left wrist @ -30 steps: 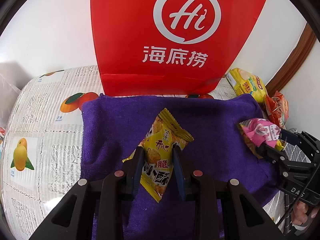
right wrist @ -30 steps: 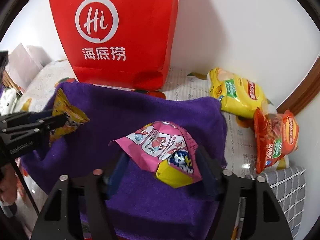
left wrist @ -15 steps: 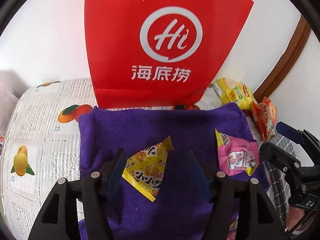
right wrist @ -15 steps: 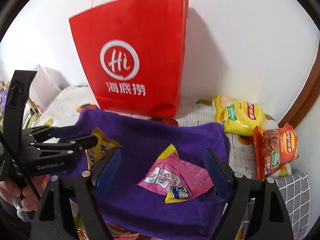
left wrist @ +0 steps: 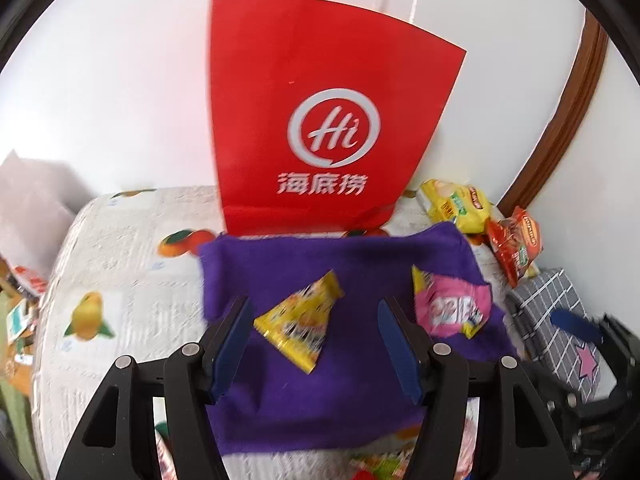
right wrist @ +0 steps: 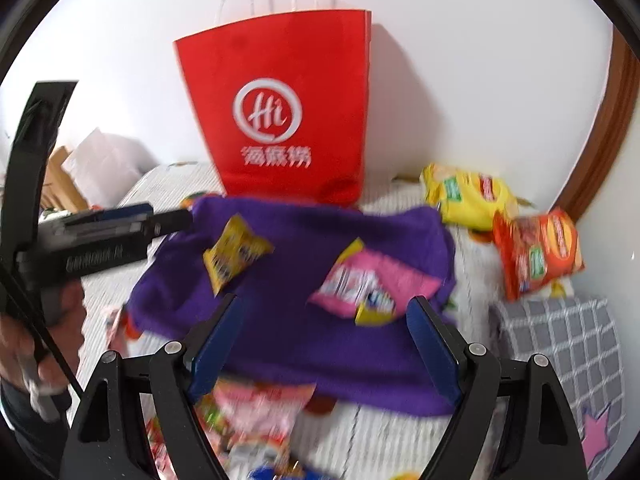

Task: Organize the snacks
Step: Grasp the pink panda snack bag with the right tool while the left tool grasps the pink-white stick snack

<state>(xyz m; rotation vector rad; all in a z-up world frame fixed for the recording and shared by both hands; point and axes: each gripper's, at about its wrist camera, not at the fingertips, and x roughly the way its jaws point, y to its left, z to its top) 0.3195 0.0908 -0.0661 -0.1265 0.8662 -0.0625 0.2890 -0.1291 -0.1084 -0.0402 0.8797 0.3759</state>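
Both claws are spread wide and hold nothing, the left claw (left wrist: pixel 314 336) above the yellow snack packet (left wrist: pixel 301 322) and the right claw (right wrist: pixel 324 338) above the pink snack packet (right wrist: pixel 370 286) mid-frame on the purple towel (left wrist: pixel 360 380), so a low swing could knock either packet off.
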